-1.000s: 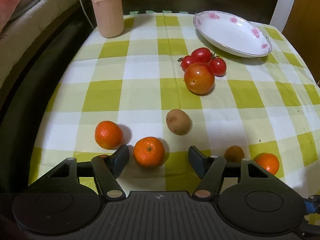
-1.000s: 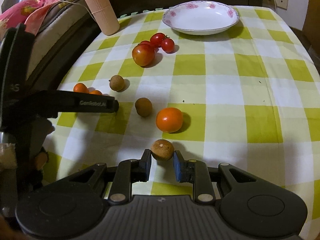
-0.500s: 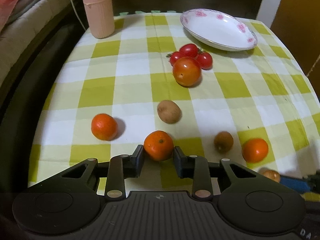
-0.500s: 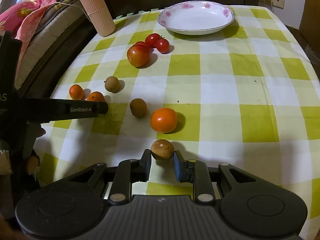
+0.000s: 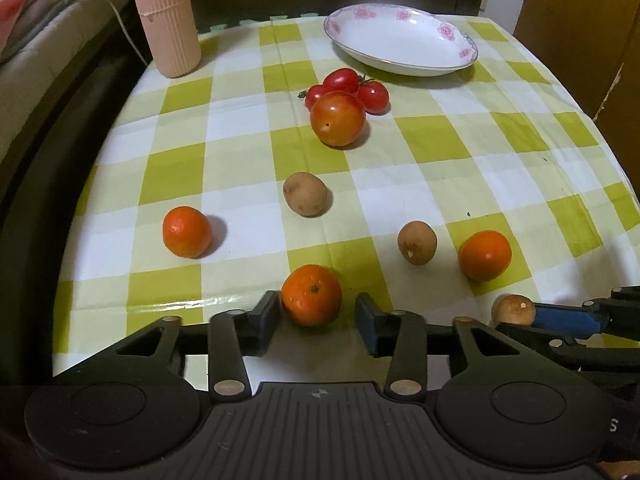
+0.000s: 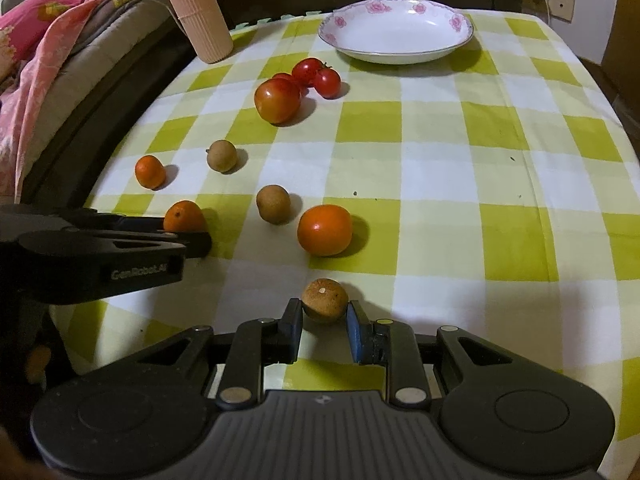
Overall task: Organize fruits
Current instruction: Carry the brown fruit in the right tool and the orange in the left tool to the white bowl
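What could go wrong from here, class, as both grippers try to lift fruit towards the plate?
1. The left gripper jaws are opening around the mandarin; it may roll free.
2. The right gripper pinches only the longan's near side; it could squirt out.
3. The plate is far; fruit may drop.

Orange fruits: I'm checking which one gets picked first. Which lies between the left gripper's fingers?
The orange with the stem dimple, between the opening jaws of the left gripper. The other two lie farther out on the cloth.
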`<state>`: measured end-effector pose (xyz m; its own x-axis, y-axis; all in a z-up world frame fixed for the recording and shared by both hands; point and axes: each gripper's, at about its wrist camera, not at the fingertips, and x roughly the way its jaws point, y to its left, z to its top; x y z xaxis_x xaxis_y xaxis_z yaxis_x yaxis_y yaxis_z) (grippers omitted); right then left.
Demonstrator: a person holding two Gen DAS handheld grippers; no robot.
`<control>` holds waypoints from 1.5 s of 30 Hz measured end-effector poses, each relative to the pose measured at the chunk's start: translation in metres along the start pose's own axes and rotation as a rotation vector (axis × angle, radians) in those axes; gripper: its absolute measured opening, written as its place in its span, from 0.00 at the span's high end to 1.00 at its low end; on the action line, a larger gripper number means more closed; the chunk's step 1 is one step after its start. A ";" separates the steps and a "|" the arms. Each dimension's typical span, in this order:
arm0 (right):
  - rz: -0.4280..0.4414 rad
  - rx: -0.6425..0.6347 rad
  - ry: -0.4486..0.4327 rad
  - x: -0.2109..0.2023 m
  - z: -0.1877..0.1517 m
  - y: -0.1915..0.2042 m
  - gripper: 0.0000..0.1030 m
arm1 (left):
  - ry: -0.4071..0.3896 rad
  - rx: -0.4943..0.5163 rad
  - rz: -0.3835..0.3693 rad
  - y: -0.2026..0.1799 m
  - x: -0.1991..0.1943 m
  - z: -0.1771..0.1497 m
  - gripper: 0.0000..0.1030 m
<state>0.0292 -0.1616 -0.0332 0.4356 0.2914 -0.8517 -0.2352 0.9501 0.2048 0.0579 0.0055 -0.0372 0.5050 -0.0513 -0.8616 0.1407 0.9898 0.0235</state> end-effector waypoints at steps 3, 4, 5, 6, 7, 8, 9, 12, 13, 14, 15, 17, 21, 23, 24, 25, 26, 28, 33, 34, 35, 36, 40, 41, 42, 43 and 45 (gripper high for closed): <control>0.004 -0.004 -0.014 0.001 -0.001 0.000 0.77 | 0.001 -0.004 -0.006 0.000 0.001 0.001 0.38; 0.004 -0.003 -0.020 0.000 -0.001 0.000 0.77 | 0.002 -0.005 -0.006 0.000 0.002 0.001 0.36; 0.006 -0.004 -0.024 0.000 -0.001 -0.001 0.77 | 0.003 -0.008 -0.006 0.000 0.002 0.002 0.32; 0.010 -0.004 -0.028 0.000 -0.001 -0.001 0.77 | 0.003 -0.014 -0.008 0.000 0.003 0.002 0.31; 0.014 -0.001 -0.032 0.000 -0.001 -0.002 0.77 | 0.003 -0.020 -0.010 0.001 0.004 0.003 0.31; 0.019 0.004 -0.035 -0.001 -0.002 -0.003 0.77 | 0.002 -0.022 -0.011 0.000 0.004 0.004 0.30; 0.023 0.006 -0.039 -0.001 -0.002 -0.004 0.77 | 0.001 -0.021 -0.009 0.000 0.004 0.004 0.29; 0.031 0.009 -0.044 -0.001 -0.002 -0.004 0.73 | 0.003 -0.007 0.000 -0.002 0.003 0.002 0.28; 0.032 0.009 -0.046 -0.001 -0.002 -0.003 0.72 | 0.003 -0.005 0.002 -0.002 0.004 0.002 0.28; 0.031 0.005 -0.048 -0.001 -0.002 -0.002 0.72 | 0.002 -0.007 0.002 -0.002 0.003 0.002 0.29; 0.027 -0.001 -0.050 -0.001 -0.001 -0.001 0.72 | 0.001 -0.010 0.004 -0.001 0.003 0.002 0.32; 0.021 -0.009 -0.050 -0.001 -0.002 0.000 0.72 | -0.004 -0.012 0.016 -0.001 0.003 0.002 0.35; 0.015 -0.002 -0.049 -0.001 -0.001 -0.001 0.73 | -0.008 -0.023 0.010 0.002 0.001 0.002 0.46; 0.011 0.001 -0.047 0.000 0.001 0.000 0.73 | -0.010 -0.025 0.011 0.002 0.001 0.002 0.50; 0.009 -0.002 -0.046 0.000 0.002 0.000 0.73 | -0.012 -0.021 0.012 0.001 0.000 0.002 0.52; 0.004 -0.008 -0.049 0.001 0.002 0.001 0.73 | -0.013 -0.017 0.012 0.000 0.000 0.002 0.54; 0.000 -0.011 -0.052 0.001 0.003 0.002 0.73 | -0.013 -0.012 0.011 -0.001 0.000 0.002 0.57; -0.004 -0.014 -0.056 0.002 0.003 0.002 0.73 | -0.013 -0.002 0.011 -0.003 -0.001 0.002 0.61; -0.018 -0.004 -0.049 -0.001 0.000 -0.002 0.77 | -0.007 0.000 0.006 -0.002 -0.003 0.000 0.62; -0.022 -0.003 -0.049 -0.001 0.000 -0.002 0.77 | -0.006 -0.001 0.002 -0.002 -0.003 0.000 0.62; -0.024 -0.002 -0.049 -0.002 0.000 -0.001 0.77 | -0.006 -0.003 -0.003 -0.001 -0.004 0.000 0.62; -0.027 -0.003 -0.049 -0.002 0.000 -0.001 0.77 | -0.007 -0.004 -0.008 -0.001 -0.004 0.000 0.62; -0.030 -0.006 -0.057 -0.005 0.000 0.001 0.77 | -0.021 -0.008 -0.024 -0.002 -0.009 0.001 0.62; -0.031 -0.006 -0.061 -0.006 0.000 0.002 0.77 | -0.026 -0.011 -0.028 -0.002 -0.010 0.001 0.62; -0.032 -0.006 -0.065 -0.007 0.000 0.002 0.77 | -0.029 -0.013 -0.032 -0.002 -0.011 0.002 0.62; -0.030 -0.003 -0.069 -0.008 0.001 0.002 0.77 | -0.031 -0.017 -0.038 -0.002 -0.013 0.002 0.62; -0.025 0.001 -0.081 -0.012 0.002 0.002 0.77 | -0.037 -0.019 -0.050 -0.003 -0.015 0.004 0.62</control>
<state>0.0257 -0.1629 -0.0219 0.5099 0.2753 -0.8150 -0.2224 0.9574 0.1843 0.0529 0.0028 -0.0223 0.5288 -0.1049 -0.8422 0.1502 0.9882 -0.0288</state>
